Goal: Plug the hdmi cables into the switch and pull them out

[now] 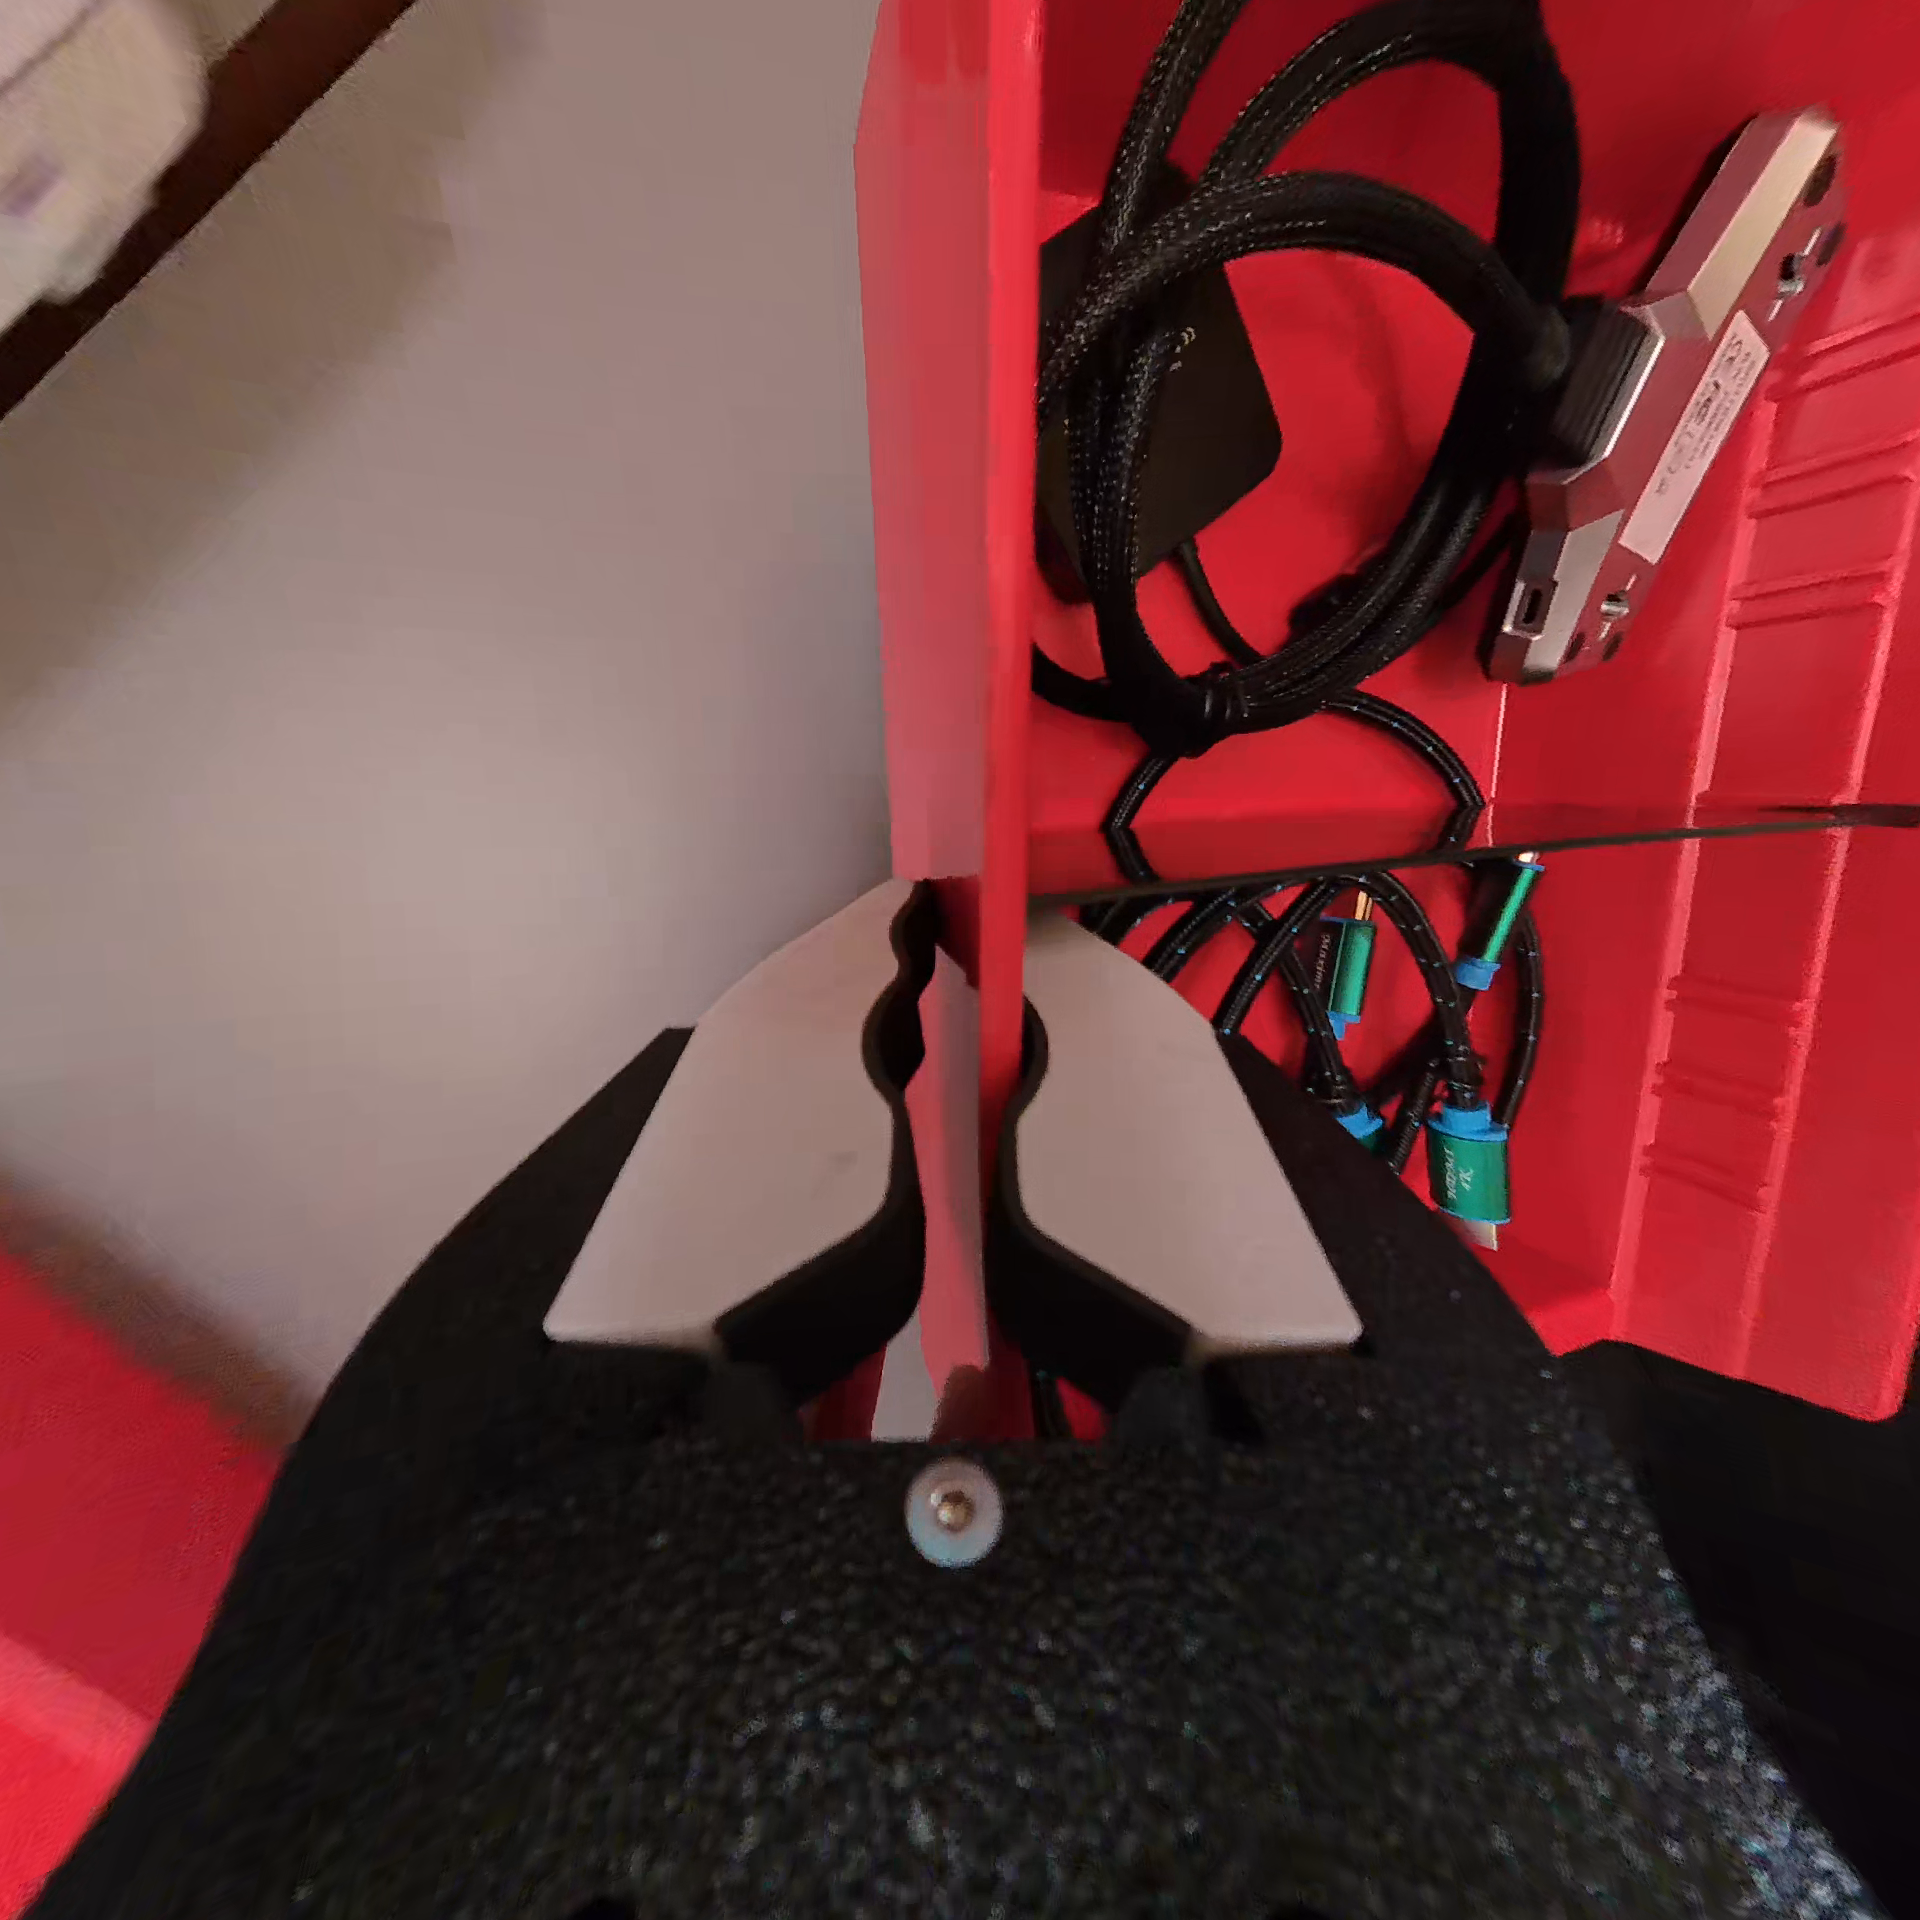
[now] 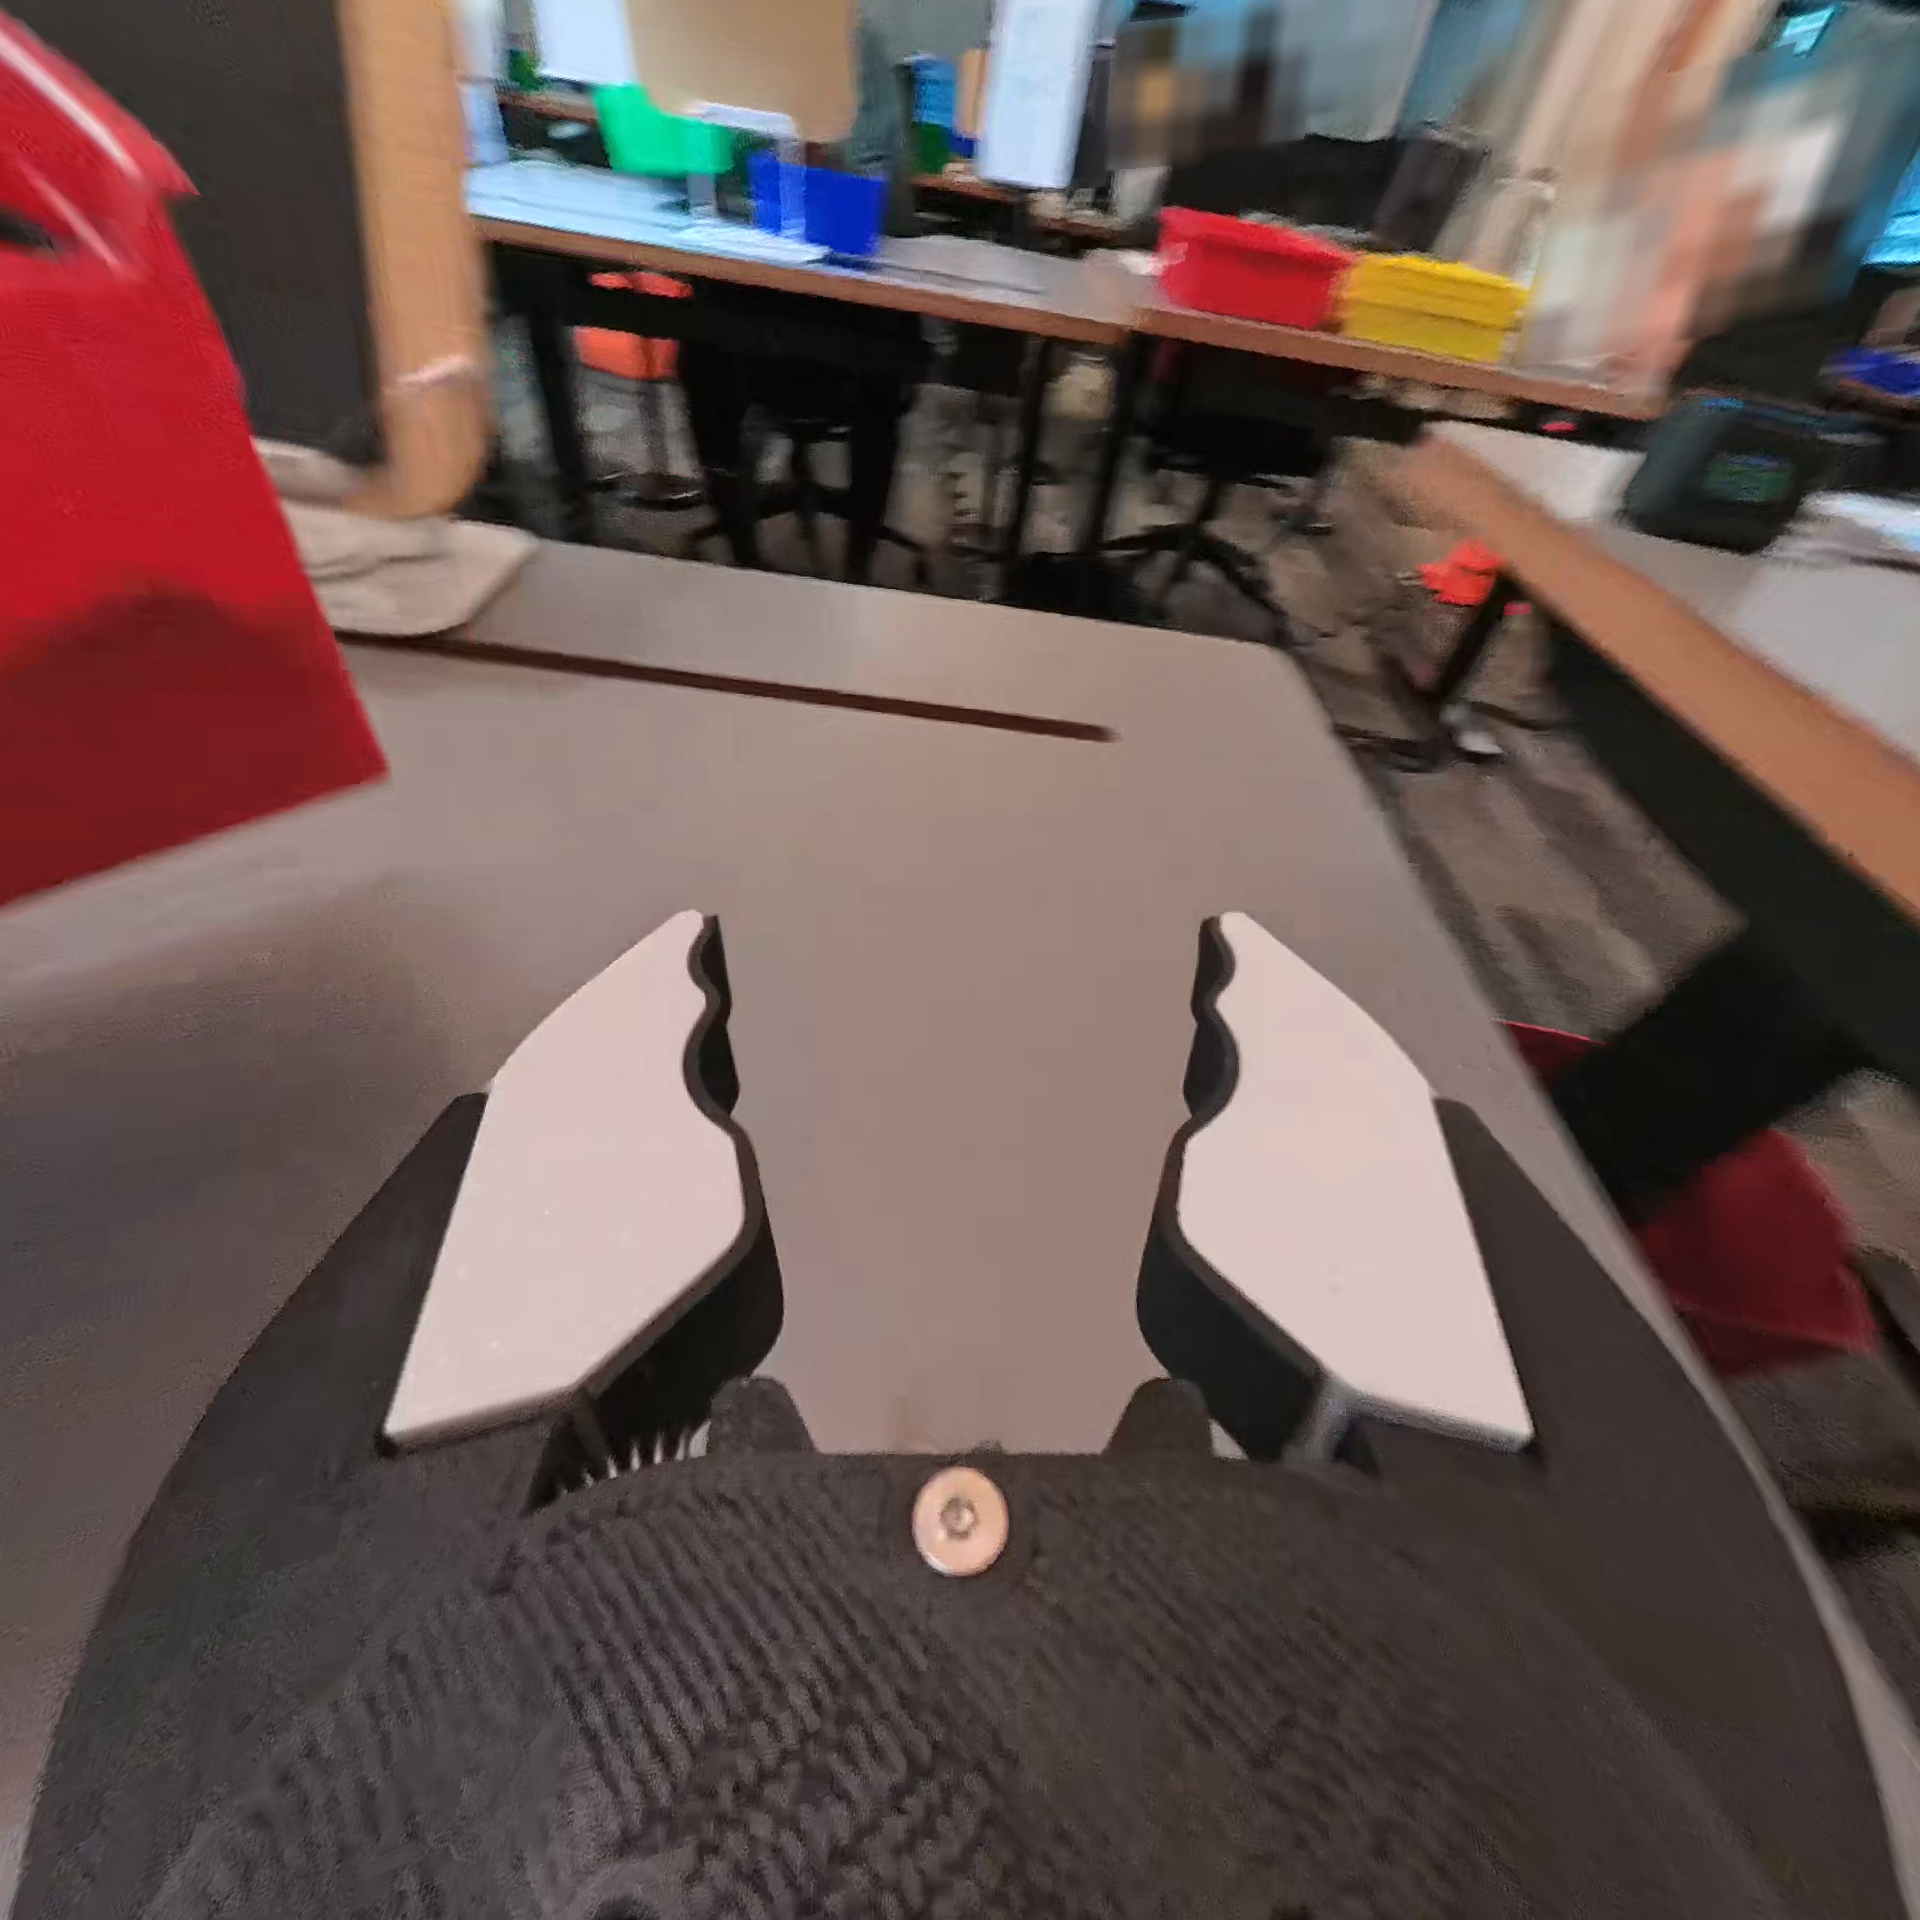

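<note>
I see print on a white label on the grey metal switch [image 1: 1704,405] and light lettering on two green HDMI plugs [image 1: 1468,1169], all in the red bin [image 1: 935,520].

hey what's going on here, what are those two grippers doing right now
The left gripper is clamped on the edge of a red bin's wall. Inside the bin lie a silver switch with one black cable plugged in, plus loose cables with green plugs. The right gripper is open and empty over the grey table. No plugging has begun yet; none of the green plugs is in the switch.
</note>
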The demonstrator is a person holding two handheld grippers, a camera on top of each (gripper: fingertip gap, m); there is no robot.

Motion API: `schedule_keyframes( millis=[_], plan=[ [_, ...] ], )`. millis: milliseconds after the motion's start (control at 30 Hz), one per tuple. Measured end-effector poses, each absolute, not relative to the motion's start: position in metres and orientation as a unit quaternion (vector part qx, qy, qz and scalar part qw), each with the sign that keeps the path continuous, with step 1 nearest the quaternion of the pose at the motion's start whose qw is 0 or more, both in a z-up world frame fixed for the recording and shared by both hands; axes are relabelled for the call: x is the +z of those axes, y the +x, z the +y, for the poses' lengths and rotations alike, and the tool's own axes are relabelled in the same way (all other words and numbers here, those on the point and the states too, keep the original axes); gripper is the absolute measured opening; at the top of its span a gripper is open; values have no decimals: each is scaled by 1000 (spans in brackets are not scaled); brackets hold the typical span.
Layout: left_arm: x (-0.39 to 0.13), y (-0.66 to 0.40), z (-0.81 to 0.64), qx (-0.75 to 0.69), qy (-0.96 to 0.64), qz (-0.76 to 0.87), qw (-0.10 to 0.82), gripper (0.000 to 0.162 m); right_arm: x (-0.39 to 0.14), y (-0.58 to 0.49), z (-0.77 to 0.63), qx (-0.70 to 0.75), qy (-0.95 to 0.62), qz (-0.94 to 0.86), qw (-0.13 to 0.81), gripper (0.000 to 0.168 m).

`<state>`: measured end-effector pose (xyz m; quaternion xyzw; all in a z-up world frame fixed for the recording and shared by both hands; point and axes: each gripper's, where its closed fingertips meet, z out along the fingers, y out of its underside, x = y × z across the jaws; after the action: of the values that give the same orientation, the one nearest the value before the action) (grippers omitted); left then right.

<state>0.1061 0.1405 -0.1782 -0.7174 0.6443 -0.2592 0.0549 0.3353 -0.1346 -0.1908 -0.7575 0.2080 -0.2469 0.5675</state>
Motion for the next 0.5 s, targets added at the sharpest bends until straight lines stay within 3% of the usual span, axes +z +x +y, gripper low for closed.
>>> schedule_keyframes(
  millis=[233,500],
  plan=[
    [-106,-134,266,-213,-824,499,164,8,-202,159,11,44,-782,80,617,88],
    [-97,-383,349,-165,-923,252,241,10,-186,29,179,102,-806,-35,582,92]
  ],
)
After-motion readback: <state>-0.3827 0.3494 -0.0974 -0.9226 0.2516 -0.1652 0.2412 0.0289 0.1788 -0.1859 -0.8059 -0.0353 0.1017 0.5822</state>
